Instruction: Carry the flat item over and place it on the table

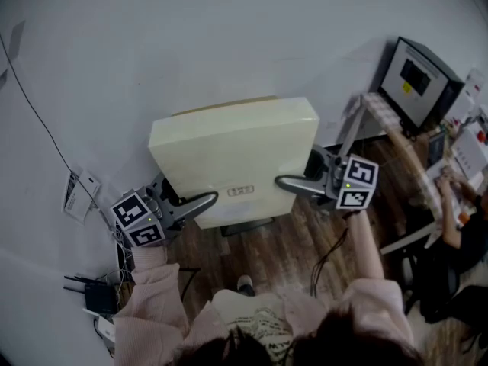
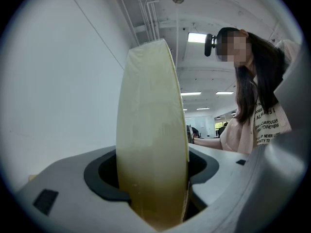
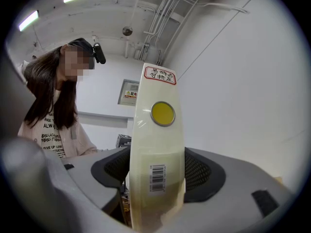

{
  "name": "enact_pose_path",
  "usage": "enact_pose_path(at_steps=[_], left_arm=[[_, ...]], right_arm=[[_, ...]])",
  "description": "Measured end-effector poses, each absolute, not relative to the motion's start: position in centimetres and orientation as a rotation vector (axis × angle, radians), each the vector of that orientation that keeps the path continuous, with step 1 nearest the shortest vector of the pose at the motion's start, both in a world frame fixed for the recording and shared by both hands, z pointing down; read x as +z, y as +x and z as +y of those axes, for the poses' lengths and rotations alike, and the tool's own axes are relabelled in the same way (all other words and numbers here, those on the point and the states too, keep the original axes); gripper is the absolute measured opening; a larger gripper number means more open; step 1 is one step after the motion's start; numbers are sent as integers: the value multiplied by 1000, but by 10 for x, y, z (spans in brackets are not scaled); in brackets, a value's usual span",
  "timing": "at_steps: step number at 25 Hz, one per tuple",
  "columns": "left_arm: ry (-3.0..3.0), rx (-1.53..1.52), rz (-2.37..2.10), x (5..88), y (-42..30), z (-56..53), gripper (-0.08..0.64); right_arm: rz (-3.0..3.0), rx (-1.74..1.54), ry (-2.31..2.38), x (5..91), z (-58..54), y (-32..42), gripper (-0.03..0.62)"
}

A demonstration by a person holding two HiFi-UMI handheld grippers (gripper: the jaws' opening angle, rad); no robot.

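Note:
A flat cream-coloured box (image 1: 235, 155) hangs in the air above the wooden floor, held level between both grippers. My left gripper (image 1: 204, 203) is shut on the box's left edge (image 2: 151, 149), which fills the gap between the dark pads. My right gripper (image 1: 288, 183) is shut on the opposite edge (image 3: 156, 169), where a yellow round sticker (image 3: 163, 113), a barcode label (image 3: 157, 178) and a red-bordered label show. The person's pink sleeves lead to both grippers in the head view.
A white wall (image 1: 191, 36) stands right behind the box. A table edge (image 1: 385, 117) with a dark monitor (image 1: 418, 78) lies at the right, with another person seated there (image 1: 457, 219). A black router (image 1: 95, 296) and cables sit on the floor at lower left.

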State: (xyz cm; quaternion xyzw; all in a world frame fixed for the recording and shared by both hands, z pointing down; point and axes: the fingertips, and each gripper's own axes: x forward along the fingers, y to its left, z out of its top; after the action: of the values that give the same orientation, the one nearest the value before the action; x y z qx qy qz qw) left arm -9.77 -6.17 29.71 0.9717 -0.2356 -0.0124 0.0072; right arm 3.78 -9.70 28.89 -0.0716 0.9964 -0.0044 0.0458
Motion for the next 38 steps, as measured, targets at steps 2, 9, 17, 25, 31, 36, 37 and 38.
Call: enact_pose_path(at_steps=[2,9,17,25,31,36,37,38], left_arm=[[3035,-38,-729,300,-99,-72,336],[3023,-34,-724,306,-112,-102,337],[3007,-28,-712,320,-129,-132,337],[3026,-5,-684,331,-136,-160,337],[3011,-3,-672,342,-130,-180,337],[3010,18,-695,349,-124,-204,339],[3006,20,-701,350,-123,-208,339],[3002,23,-707,352,-122,-213,341]], right_arm=[[3044,-23,-225,291,-108,36,314],[3056,-39,-226,297,-137,24,314],[3072,-69,-236,313,-167,6,314],[3070,-74,-270,325,-192,0,314],[3079,-90,-286,335,-210,6,314],[3093,-87,-268,342,-235,11,316],[3097,-91,-263,344,-240,12,316],[3099,-93,-256,346,-245,12,316]])
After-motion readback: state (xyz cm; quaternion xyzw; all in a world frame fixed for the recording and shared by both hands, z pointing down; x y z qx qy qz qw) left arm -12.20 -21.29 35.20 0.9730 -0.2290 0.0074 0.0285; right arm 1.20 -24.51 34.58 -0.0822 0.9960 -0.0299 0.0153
